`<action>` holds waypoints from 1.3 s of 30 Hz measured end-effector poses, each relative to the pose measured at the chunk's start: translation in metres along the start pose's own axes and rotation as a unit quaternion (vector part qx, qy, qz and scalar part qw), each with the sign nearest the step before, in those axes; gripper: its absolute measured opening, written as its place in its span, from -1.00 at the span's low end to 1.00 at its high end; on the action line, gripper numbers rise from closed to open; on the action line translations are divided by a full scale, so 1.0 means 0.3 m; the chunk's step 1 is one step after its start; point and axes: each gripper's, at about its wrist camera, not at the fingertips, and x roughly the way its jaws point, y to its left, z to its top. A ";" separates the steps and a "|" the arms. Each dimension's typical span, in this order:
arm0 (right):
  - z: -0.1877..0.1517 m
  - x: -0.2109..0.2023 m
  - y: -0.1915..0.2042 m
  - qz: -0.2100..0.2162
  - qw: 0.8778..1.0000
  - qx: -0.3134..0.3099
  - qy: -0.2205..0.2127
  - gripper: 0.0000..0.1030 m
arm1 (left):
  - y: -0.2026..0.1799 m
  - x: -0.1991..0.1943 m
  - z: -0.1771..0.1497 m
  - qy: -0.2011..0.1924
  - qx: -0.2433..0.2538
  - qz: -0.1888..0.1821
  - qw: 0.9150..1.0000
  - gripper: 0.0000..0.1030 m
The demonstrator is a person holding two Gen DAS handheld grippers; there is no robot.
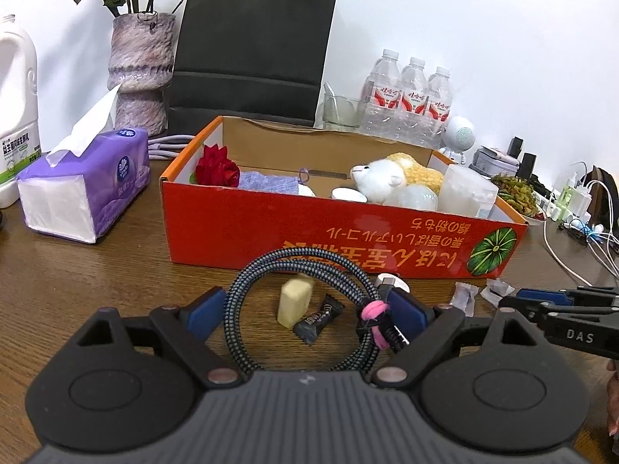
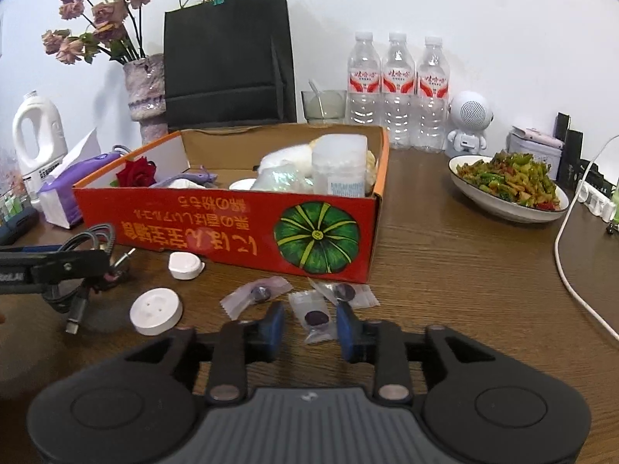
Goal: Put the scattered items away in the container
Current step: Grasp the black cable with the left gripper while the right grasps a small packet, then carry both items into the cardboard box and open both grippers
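Observation:
The red cardboard box (image 1: pixel 271 228) holds a red rose, a plush sheep and a plastic jar; it also shows in the right wrist view (image 2: pixel 216 228). My left gripper (image 1: pixel 307 311) is shut on a coiled braided cable (image 1: pixel 247 290) bound with a pink tie and holds it above the table. Below the coil lie a cream eraser (image 1: pixel 294 299) and a dark wrapped candy (image 1: pixel 318 319). My right gripper (image 2: pixel 309 326) is open low over a clear packet with a dark sweet (image 2: pixel 314 315). Two more packets (image 2: pixel 255 294) (image 2: pixel 346 292) and two white round pieces (image 2: pixel 156 310) (image 2: pixel 185 265) lie near.
A purple tissue pack (image 1: pixel 83 189), a white jug (image 1: pixel 15 116), a vase (image 1: pixel 141 73), a black paper bag (image 1: pixel 251 50), water bottles (image 2: pixel 398 85), a white speaker (image 2: pixel 469 123) and a plate of food (image 2: pixel 506 183) stand around. Cables (image 2: pixel 572 270) trail at right.

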 end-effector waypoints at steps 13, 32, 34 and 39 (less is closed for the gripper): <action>-0.013 -0.019 0.045 -0.001 0.999 -0.036 -0.007 -0.59 | 0.009 -0.015 -0.006 -0.005 -0.006 0.000 1.000 0.77; 0.163 -0.231 0.127 0.052 0.989 -0.041 -0.133 -0.59 | -0.031 -0.140 0.147 -0.079 0.002 -0.036 0.996 0.78; 0.225 -0.231 0.151 0.054 0.986 -0.053 -0.149 -0.59 | -0.037 -0.136 0.204 -0.093 0.007 -0.037 0.995 0.78; 0.348 -0.153 0.205 0.061 0.984 -0.046 -0.164 -0.59 | -0.035 -0.083 0.325 -0.129 -0.013 -0.017 0.991 0.78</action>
